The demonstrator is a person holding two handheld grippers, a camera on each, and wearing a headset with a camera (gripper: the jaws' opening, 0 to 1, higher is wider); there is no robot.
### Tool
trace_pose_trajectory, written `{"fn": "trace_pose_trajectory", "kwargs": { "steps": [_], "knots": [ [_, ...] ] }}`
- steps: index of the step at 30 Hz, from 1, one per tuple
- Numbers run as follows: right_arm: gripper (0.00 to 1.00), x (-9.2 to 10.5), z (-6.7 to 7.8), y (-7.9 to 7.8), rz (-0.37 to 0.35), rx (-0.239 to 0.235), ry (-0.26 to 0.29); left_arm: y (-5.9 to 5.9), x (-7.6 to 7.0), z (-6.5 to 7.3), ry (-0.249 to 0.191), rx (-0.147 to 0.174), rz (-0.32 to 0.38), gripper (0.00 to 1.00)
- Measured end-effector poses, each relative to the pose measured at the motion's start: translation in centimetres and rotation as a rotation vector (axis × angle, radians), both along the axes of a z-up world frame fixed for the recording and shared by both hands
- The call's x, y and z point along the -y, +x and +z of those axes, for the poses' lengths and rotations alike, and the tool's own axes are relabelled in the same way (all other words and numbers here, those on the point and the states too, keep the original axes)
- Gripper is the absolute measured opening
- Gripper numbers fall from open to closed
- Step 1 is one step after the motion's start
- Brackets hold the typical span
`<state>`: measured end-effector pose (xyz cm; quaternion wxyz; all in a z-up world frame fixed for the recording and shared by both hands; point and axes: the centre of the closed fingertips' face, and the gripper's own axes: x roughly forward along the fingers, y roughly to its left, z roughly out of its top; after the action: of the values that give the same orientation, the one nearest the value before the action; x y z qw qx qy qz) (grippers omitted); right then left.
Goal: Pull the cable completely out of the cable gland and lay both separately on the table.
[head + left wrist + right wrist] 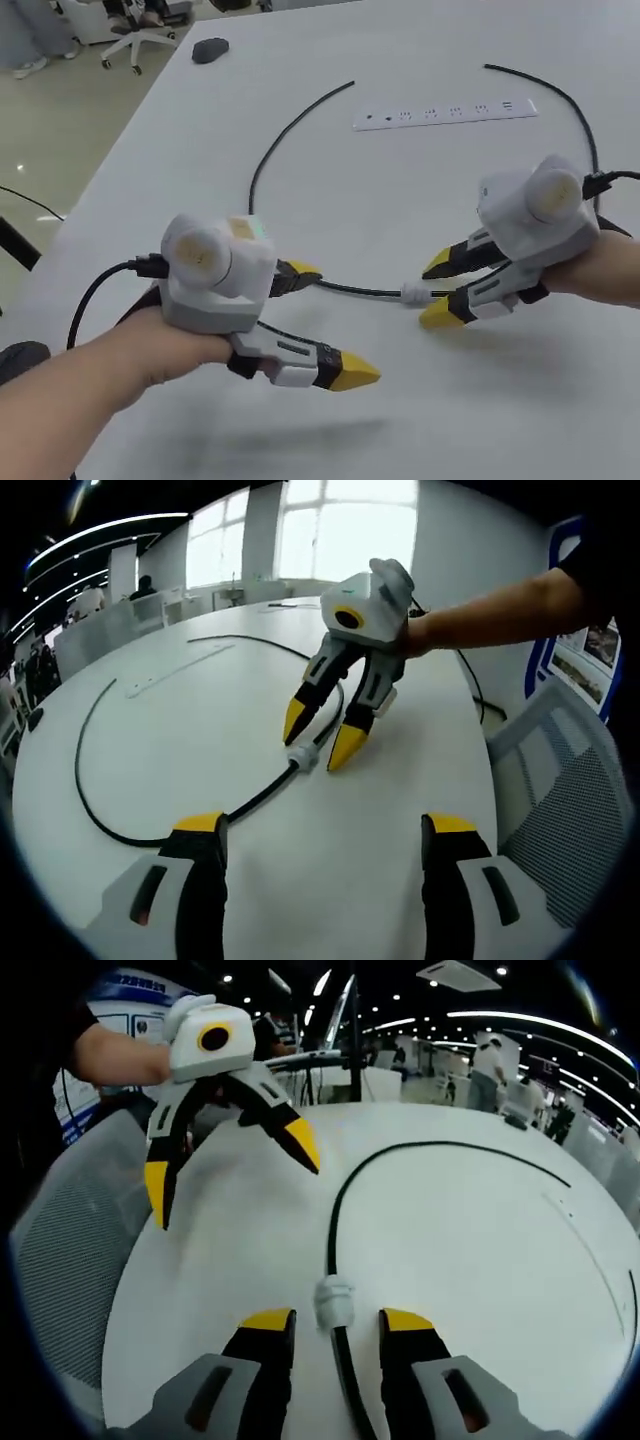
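Observation:
A black cable curves across the white table, and a small white cable gland sits on it near the front. My right gripper is open, its yellow tips either side of the gland. In the right gripper view the gland lies between the tips of that gripper, with the cable running away ahead. My left gripper is open wide a short way left of the gland. In the left gripper view the cable passes its own left jaw, and the gland lies under the right gripper.
A white power strip lies at the back of the table and a dark mouse at the far left corner. An office chair stands on the floor beyond. A mesh chair is close to the table edge.

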<state>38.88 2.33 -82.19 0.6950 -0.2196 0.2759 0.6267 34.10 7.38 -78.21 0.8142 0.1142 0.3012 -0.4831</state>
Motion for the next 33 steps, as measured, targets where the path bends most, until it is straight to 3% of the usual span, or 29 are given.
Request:
{"fn": "trace_pose_trajectory", "kwargs": {
  "steps": [2, 5, 10, 11, 13, 16, 20, 21, 23, 26, 28, 29, 30, 31, 32, 33],
  "knots": [
    [0.25, -0.1, -0.1, 0.2, 0.0, 0.002, -0.004, 0.2, 0.0, 0.1, -0.004, 0.007, 0.012, 0.81],
    [0.15, -0.1, -0.2, 0.4, 0.033, 0.053, -0.016, 0.4, -0.1, 0.1, -0.012, 0.017, 0.028, 0.81],
    [0.09, -0.2, -0.2, 0.2, 0.018, 0.04, 0.005, 0.1, 0.2, -0.2, -0.017, 0.006, 0.033, 0.77],
    [0.09, -0.2, -0.3, 0.2, 0.004, 0.026, 0.003, 0.3, 0.3, -0.2, -0.028, 0.016, 0.047, 0.79],
    [0.08, -0.2, -0.3, -0.4, 0.014, 0.022, 0.001, 0.8, 0.7, 0.4, -0.048, 0.081, 0.059, 0.85],
    [0.08, -0.1, -0.2, -1.5, 0.03, 0.001, -0.001, 0.6, 0.9, 0.3, -0.067, 0.046, 0.068, 0.82],
    [0.08, 0.3, 0.0, -3.1, 0.045, -0.054, 0.002, 0.6, 1.0, -0.2, -0.052, 0.043, 0.065, 0.84],
    [0.08, 0.4, 0.1, -3.4, 0.054, -0.046, 0.0, 0.4, 1.3, -0.2, -0.063, 0.045, 0.053, 0.84],
    [0.08, 0.4, 0.5, -4.1, 0.072, -0.056, 0.005, 0.1, 1.7, -0.2, -0.092, 0.016, 0.054, 0.82],
    [0.08, 0.4, 1.8, -5.5, 0.121, -0.033, 0.027, -0.3, 2.9, 0.2, -0.157, -0.038, 0.054, 0.73],
    [0.08, 0.2, 2.8, -5.9, 0.146, 0.005, 0.05, -0.9, 3.4, 0.1, -0.182, -0.089, 0.036, 0.61],
    [0.08, 0.2, 3.2, -5.7, 0.149, 0.048, 0.056, -1.0, 3.4, 0.0, -0.176, -0.097, 0.031, 0.57],
    [0.08, 0.2, 3.6, -6.0, 0.154, 0.054, 0.059, -1.1, 3.7, 0.1, -0.19, -0.102, 0.028, 0.55],
    [0.08, 0.3, 4.0, -6.5, 0.152, 0.035, 0.058, -1.1, 4.0, 0.4, -0.218, -0.11, 0.031, 0.55],
    [0.08, 0.3, 4.3, -6.9, 0.163, 0.046, 0.063, -1.3, 4.5, 0.8, -0.257, -0.14, 0.032, 0.54],
    [0.08, 0.3, 4.7, -7.3, 0.178, 0.063, 0.069, -1.4, 4.8, 1.2, -0.287, -0.147, 0.026, 0.53]
  ]
}}
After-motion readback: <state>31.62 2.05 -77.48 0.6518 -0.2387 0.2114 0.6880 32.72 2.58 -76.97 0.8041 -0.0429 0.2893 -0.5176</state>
